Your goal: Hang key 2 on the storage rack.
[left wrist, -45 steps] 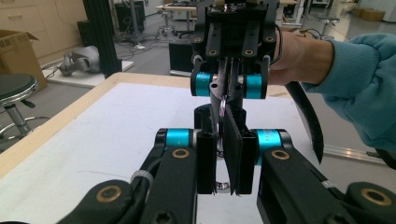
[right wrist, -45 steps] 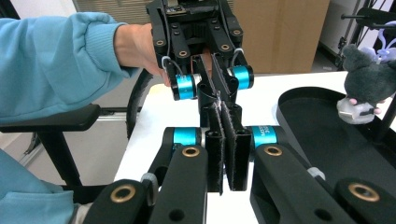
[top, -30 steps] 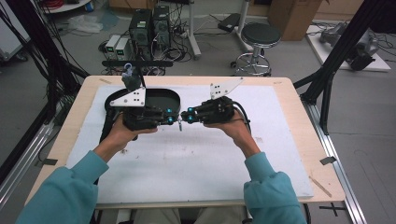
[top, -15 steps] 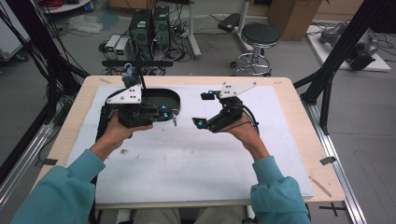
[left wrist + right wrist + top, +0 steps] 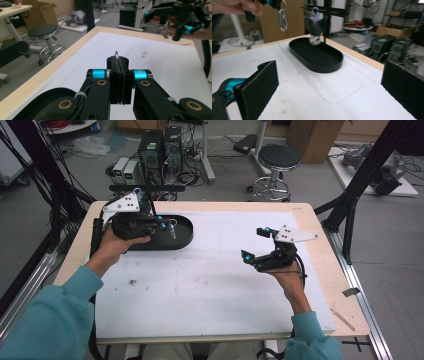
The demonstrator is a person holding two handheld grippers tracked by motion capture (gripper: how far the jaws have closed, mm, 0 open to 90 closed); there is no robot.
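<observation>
Clearly the left tongs (image 5: 167, 226) are pressed together on a small silver carabiner (image 5: 172, 229), which hangs from their tips over the black oval tray (image 5: 186, 236); in the left gripper view the same tongs (image 5: 121, 62) stand shut, with only the metal loop of the clip (image 5: 116, 54) peeping above the pads. From the right gripper view the carabiner (image 5: 282, 18) dangles upright from the left tongs (image 5: 277, 3), held above the near end of the tray (image 5: 319, 67) and clear of its floor. The right tongs (image 5: 255, 244) are well apart from the clip, over the white mat (image 5: 200, 290) towards the right side of the surface (image 5: 320, 235), and their jaws have just been opening; they now stand spread wide with nothing between them, the two dark pads (image 5: 263, 82) far apart at either edge of the right gripper view. Beyond the tray, on the side away from the right tongs, a black stand (image 5: 325, 15) rises, with a blurred greyish object (image 5: 314, 25) hanging from its crossbar above the tray's far end. The left hand (image 5: 112, 247) rests beside the tray's left rim, and the right hand (image 5: 287, 280) comes up from below its own tongs.
</observation>
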